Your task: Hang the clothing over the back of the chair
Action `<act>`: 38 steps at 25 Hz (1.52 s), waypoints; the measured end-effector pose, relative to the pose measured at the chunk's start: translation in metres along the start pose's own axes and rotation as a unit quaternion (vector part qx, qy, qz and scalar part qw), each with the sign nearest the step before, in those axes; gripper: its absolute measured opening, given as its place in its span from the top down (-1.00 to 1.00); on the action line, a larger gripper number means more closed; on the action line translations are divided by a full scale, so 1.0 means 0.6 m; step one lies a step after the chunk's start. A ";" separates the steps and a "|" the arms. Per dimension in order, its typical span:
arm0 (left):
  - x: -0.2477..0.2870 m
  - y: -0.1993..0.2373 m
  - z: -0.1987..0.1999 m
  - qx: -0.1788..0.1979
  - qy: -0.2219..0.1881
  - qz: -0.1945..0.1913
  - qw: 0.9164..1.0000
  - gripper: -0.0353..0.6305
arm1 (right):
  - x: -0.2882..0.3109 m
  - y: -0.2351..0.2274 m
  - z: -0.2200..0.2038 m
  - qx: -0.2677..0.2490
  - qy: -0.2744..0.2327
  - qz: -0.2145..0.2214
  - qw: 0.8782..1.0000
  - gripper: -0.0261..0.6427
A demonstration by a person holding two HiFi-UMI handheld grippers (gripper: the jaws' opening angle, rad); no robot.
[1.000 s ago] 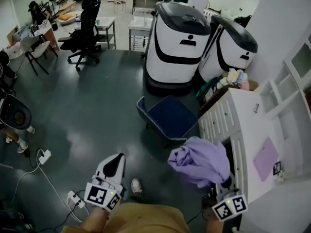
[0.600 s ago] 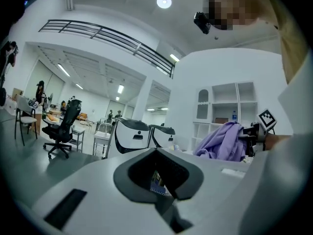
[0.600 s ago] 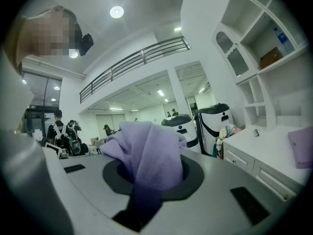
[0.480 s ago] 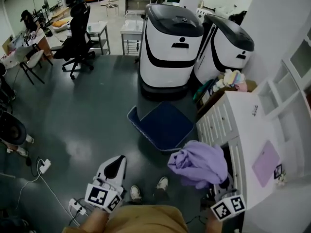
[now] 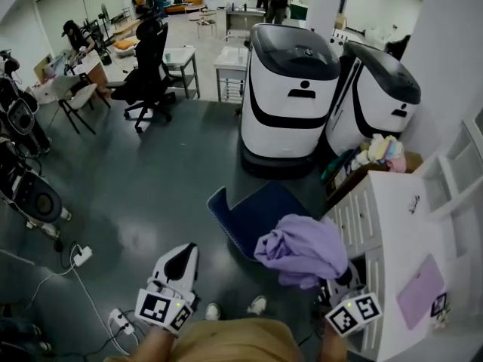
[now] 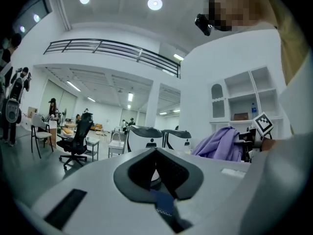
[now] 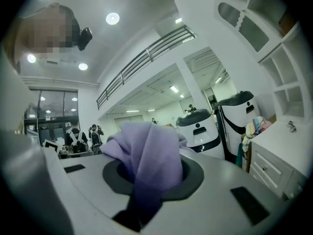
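Observation:
A bunched purple garment (image 5: 302,249) hangs from my right gripper (image 5: 336,277), which is shut on it; the fingertips are hidden under the cloth. In the right gripper view the garment (image 7: 146,155) fills the gap between the jaws of that gripper (image 7: 146,180). The navy blue chair (image 5: 253,213) stands on the dark floor just ahead of the garment, its back at the left. My left gripper (image 5: 177,259) is held low at the left, shut and holding nothing. In the left gripper view that gripper (image 6: 159,180) points level, and the garment (image 6: 222,143) shows at the right.
Two big white robots (image 5: 290,89) (image 5: 373,96) stand behind the chair. A white drawer cabinet (image 5: 385,225) is close on the right, with a box of cloths (image 5: 381,153) behind it. A black office chair (image 5: 151,62), desks and people are far left. Power strips and cables (image 5: 79,255) lie on the floor.
I have moved across the floor with both grippers, so the room has shifted in view. The blue chair now sits nearer the garment. The right gripper still holds the garment.

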State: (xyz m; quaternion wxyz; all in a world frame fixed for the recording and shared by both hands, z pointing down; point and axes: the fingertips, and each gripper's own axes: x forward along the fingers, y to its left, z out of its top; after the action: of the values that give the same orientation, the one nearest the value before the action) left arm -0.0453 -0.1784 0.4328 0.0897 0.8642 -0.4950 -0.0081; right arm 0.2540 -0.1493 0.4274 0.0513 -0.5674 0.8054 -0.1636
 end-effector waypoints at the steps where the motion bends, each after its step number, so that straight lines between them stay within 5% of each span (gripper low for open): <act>1: 0.005 0.001 0.004 0.000 -0.004 0.007 1.000 0.88 | 0.011 -0.007 -0.001 0.000 0.005 0.005 1.000 0.66; 12: 0.009 0.026 0.012 -0.004 -0.021 0.069 0.997 0.88 | 0.118 0.007 -0.055 -0.045 0.074 0.082 0.993 0.66; 25: -0.101 0.113 0.013 -0.008 -0.025 0.133 0.991 0.88 | 0.242 0.119 -0.141 -0.129 0.132 0.157 0.970 0.66; 34: -0.153 0.149 0.001 -0.018 -0.029 0.154 0.988 0.88 | 0.320 0.213 -0.183 -0.265 0.165 0.219 0.924 0.65; 38: -0.165 0.162 0.000 -0.019 -0.027 0.160 0.987 0.88 | 0.359 0.237 -0.223 -0.362 0.177 0.241 0.883 0.64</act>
State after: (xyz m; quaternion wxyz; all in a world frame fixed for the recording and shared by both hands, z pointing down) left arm -0.1791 -0.1414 0.4416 0.0928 0.7716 -0.6288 -0.0263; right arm 0.0146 -0.2793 0.5299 -0.2638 -0.2959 0.9162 0.0593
